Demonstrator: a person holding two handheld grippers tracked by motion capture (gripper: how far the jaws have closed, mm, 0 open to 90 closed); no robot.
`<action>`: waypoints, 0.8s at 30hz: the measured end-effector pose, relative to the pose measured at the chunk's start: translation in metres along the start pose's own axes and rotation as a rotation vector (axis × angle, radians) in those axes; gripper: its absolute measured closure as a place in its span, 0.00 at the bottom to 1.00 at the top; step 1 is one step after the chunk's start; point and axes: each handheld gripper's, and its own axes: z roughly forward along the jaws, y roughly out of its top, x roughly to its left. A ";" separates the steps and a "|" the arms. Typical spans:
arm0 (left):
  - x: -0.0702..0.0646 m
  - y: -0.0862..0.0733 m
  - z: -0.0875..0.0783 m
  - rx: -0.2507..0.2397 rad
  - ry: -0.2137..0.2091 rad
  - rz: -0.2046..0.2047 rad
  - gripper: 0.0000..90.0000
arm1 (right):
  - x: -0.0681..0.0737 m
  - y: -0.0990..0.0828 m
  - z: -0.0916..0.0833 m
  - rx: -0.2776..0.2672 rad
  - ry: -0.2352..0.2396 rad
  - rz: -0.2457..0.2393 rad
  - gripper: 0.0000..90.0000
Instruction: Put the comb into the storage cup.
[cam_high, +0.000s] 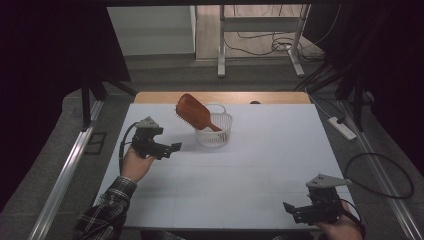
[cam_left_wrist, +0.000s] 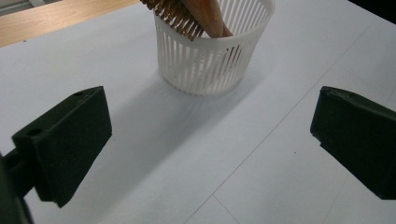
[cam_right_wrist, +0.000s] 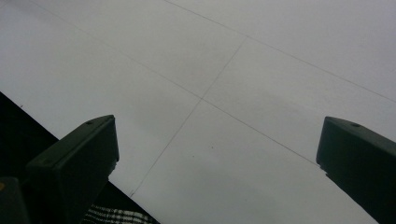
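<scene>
A brown wooden hairbrush (cam_high: 193, 111) stands tilted in a white slatted basket (cam_high: 214, 134) at the back middle of the white table (cam_high: 260, 165), its head leaning out to the left. In the left gripper view the basket (cam_left_wrist: 212, 60) sits just ahead, with the brush bristles (cam_left_wrist: 175, 16) over its rim. My left gripper (cam_high: 170, 150) hovers a short way left of the basket, jaws wide open and empty (cam_left_wrist: 210, 154). At the front right corner my right gripper (cam_high: 292, 212) is open over bare table (cam_right_wrist: 215, 163).
A wooden strip (cam_high: 155, 97) runs along the table's far edge. A power strip (cam_high: 341, 127) and cables lie on the floor at the right. A plaid sleeve (cam_high: 107, 210) comes in at the lower left. Metal desk legs (cam_high: 221, 50) stand behind the table.
</scene>
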 end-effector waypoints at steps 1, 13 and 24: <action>-0.001 -0.001 -0.001 0.000 -0.001 0.000 0.00 | 0.000 0.000 0.000 0.000 -0.001 0.000 0.00; -0.007 -0.011 -0.011 0.011 -0.006 0.004 0.00 | 0.000 0.000 0.000 -0.004 -0.004 0.000 0.00; -0.014 -0.017 -0.017 0.027 -0.012 0.011 0.00 | 0.001 0.000 0.000 -0.004 -0.007 -0.004 0.00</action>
